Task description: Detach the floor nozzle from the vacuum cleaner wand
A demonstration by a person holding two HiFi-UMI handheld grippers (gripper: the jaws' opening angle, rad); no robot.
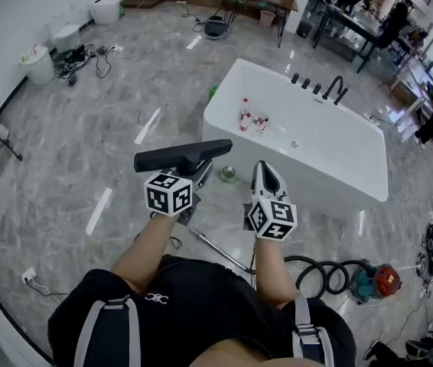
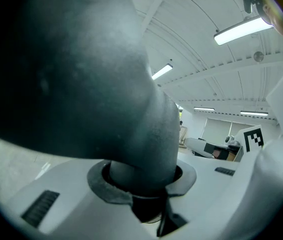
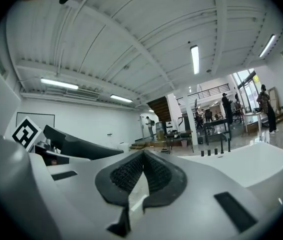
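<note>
While your L gripper [image 1: 198, 173] clamps the floor nozzle [image 1: 182, 157] by its neck, nozzle head sits just above the jaws; R gripper [image 1: 266, 176], beside it, is closed w/ nothing between.

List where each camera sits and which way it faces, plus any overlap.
Head view: on the person's head, facing steeply down at floor and bathtub; forearms, black shirt, left gripper clamping the floor nozzle, shut right gripper.
Left gripper view: on the left gripper, facing across the hall; the nozzle fills most of it; no body part.
Right gripper view: on the right gripper, facing across the hall; only its shut jaws.
Shared: head and right gripper views both show nozzle and bathtub.
</note>
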